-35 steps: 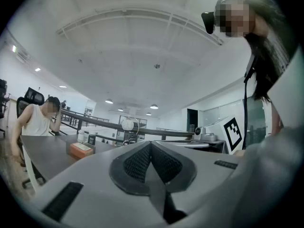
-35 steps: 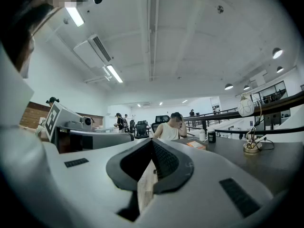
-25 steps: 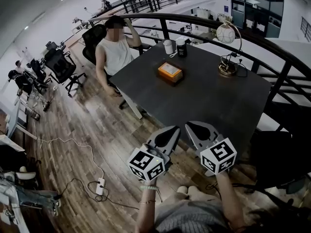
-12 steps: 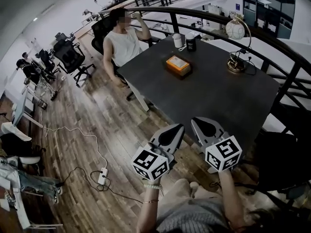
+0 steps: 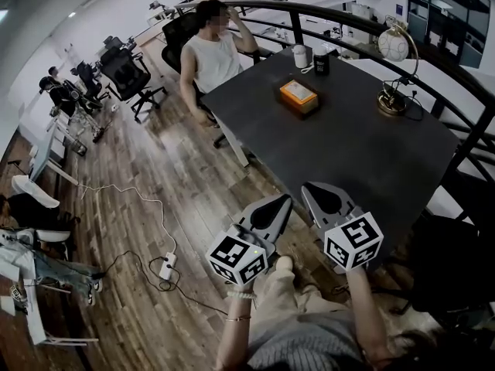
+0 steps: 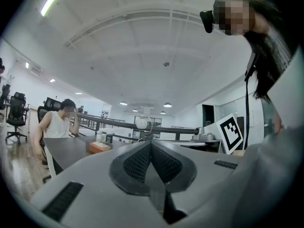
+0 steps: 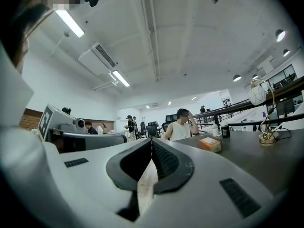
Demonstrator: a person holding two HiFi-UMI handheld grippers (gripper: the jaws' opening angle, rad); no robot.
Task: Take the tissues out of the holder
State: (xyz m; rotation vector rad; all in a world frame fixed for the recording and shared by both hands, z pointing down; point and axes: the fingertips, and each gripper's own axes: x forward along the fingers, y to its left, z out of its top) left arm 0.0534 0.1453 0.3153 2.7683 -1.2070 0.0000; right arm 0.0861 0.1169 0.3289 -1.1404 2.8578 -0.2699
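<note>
In the head view, the left hand-held gripper and the right hand-held gripper sit side by side at the near corner of the dark surface. Both are well apart from the orange tissue holder, which stands toward the far end beside a seated person. The left gripper view shows its jaws closed on nothing, with the tissue holder distant at left. The right gripper view shows the same closed, empty jaws, with the tissue holder distant at right.

A low, rectangular tissue holder with an orange top and dark brown sides sits flat and upright on the dark grey table, toward its far end. A pale rectangle fills the middle of its top. The tissues themselves are too small to make out.
</note>
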